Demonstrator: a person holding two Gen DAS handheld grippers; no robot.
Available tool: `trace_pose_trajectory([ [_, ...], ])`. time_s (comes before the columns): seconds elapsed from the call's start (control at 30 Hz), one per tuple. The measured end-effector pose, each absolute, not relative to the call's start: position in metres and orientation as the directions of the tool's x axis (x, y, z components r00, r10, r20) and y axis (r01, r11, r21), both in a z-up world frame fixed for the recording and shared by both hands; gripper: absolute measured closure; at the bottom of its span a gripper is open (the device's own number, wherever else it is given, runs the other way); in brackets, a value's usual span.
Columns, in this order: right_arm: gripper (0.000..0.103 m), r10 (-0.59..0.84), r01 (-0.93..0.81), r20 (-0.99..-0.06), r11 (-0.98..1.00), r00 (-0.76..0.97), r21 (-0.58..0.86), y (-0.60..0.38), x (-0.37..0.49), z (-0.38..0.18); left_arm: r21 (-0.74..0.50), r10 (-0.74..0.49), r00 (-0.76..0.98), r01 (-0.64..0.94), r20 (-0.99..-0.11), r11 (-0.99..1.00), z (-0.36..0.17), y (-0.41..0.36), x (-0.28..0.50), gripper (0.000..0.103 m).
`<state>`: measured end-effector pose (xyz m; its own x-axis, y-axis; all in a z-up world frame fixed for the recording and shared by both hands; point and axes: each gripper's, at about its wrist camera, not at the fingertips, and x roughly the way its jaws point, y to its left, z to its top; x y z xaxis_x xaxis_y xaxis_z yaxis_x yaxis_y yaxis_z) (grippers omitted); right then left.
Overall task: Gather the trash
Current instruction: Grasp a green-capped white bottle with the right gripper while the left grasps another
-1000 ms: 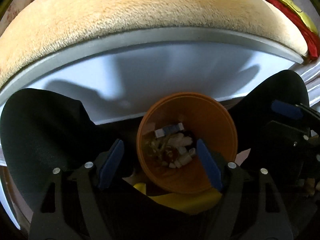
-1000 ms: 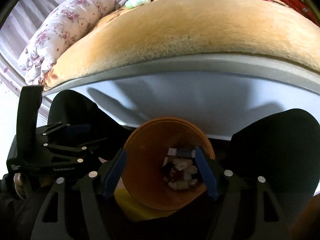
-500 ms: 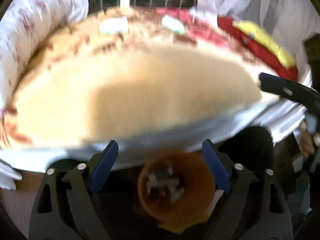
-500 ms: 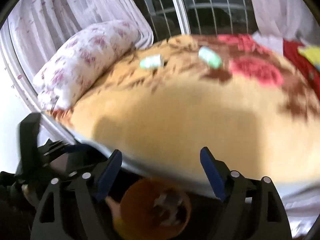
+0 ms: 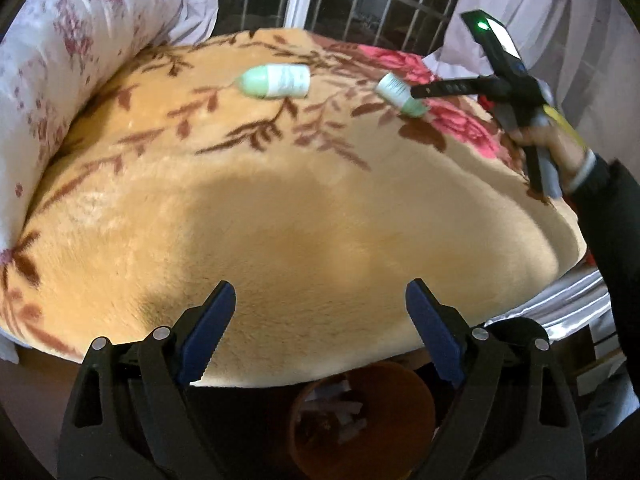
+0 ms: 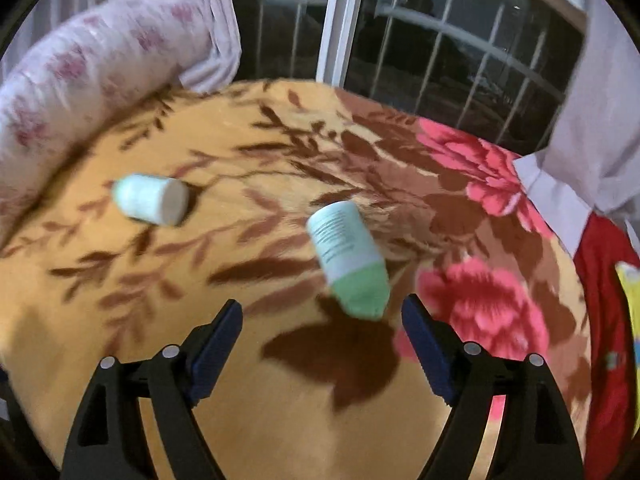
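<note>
Two small white-and-green bottles lie on a tan floral blanket (image 5: 304,208) on the bed. The left bottle (image 5: 276,81) (image 6: 152,199) lies on its side toward the pillow. The right bottle (image 5: 400,94) (image 6: 350,258) lies just ahead of my right gripper (image 6: 322,320), which is open and empty above the blanket. My left gripper (image 5: 320,308) is open and empty over the bed's near edge. An orange trash bin (image 5: 362,416) holding scraps stands below the bed edge, under the left gripper. The right gripper's body also shows in the left wrist view (image 5: 500,84).
A floral pillow (image 5: 60,60) (image 6: 80,80) lies along the bed's left side. A barred window (image 6: 420,40) and white curtains (image 6: 600,100) stand behind the bed. Red and yellow fabric (image 6: 612,320) lies at the right edge.
Both grippers rose from over the orange bin to above the bed. The right gripper moved forward over the blanket, close to the right bottle. Both stayed open.
</note>
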<state>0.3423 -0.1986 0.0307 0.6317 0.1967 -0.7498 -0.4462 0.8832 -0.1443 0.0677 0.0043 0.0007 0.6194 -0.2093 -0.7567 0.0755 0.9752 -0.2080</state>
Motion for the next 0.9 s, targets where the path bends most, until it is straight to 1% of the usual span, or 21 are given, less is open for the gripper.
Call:
trace_pose_trajectory([
  [0.2,0.024,0.127,-0.48,-0.802,0.851,0.584,-0.215,-0.176,0.395,0.006,-0.246,-0.23,0.607,0.059,-0.76,0.968,-0.007,0.014,0.074,0.018],
  [0.3,0.032,0.087,-0.483,-0.831,0.845,0.549,-0.231,-0.171,0.419,-0.01,-0.234,-0.22,0.61,0.058,-0.761,0.971,-0.005,0.013,0.077,0.018],
  [0.33,0.035,0.102,-0.486,-0.847,0.851,0.521,-0.197,-0.174,0.427,-0.016,-0.235,-0.221,0.61,0.058,-0.761,0.97,-0.005,0.013,0.079,0.018],
  [0.37,0.041,0.136,-0.483,-0.858,0.864,0.496,-0.142,-0.178,0.434,-0.02,-0.238,-0.222,0.609,0.057,-0.761,0.97,-0.004,0.013,0.081,0.018],
  [0.4,0.048,0.188,-0.465,-0.859,0.883,0.476,-0.065,-0.187,0.438,-0.021,-0.24,-0.221,0.607,0.051,-0.763,0.969,-0.003,0.012,0.085,0.018],
  [0.43,0.052,0.256,-0.436,-0.85,0.899,0.461,0.034,-0.198,0.439,-0.02,-0.245,-0.223,0.606,0.048,-0.764,0.968,-0.002,0.012,0.088,0.018],
  [0.5,0.053,0.284,-0.408,-0.829,0.91,0.481,0.076,-0.209,0.431,-0.018,-0.248,-0.227,0.612,0.053,-0.758,0.967,0.003,0.011,0.094,0.018],
  [0.53,0.053,0.311,-0.405,-0.819,0.908,0.483,0.106,-0.216,0.421,-0.018,-0.224,-0.212,0.622,0.06,-0.753,0.973,0.008,0.01,0.1,0.018],
  [0.6,0.053,0.36,-0.4,-0.801,0.901,0.478,0.166,-0.225,0.402,-0.017,-0.139,-0.161,0.649,0.086,-0.744,0.987,0.017,0.004,0.112,0.018],
  [0.67,0.053,0.428,-0.379,-0.769,0.888,0.474,0.26,-0.238,0.373,-0.014,0.035,-0.068,0.685,0.135,-0.725,0.99,0.027,-0.004,0.134,0.018],
  [0.7,0.053,0.45,-0.365,-0.758,0.883,0.473,0.296,-0.242,0.361,-0.013,0.145,-0.016,0.713,0.165,-0.701,0.976,0.033,-0.008,0.149,0.018],
  [0.8,0.052,0.522,-0.352,-0.711,0.85,0.471,0.391,-0.247,0.319,-0.013,0.325,0.02,0.737,0.273,-0.676,0.905,0.038,-0.009,0.194,0.018],
  [0.9,0.052,0.551,-0.348,-0.669,0.834,0.499,0.427,-0.249,0.288,-0.019,0.425,0.026,0.707,0.395,-0.707,0.814,0.031,-0.007,0.241,0.018],
])
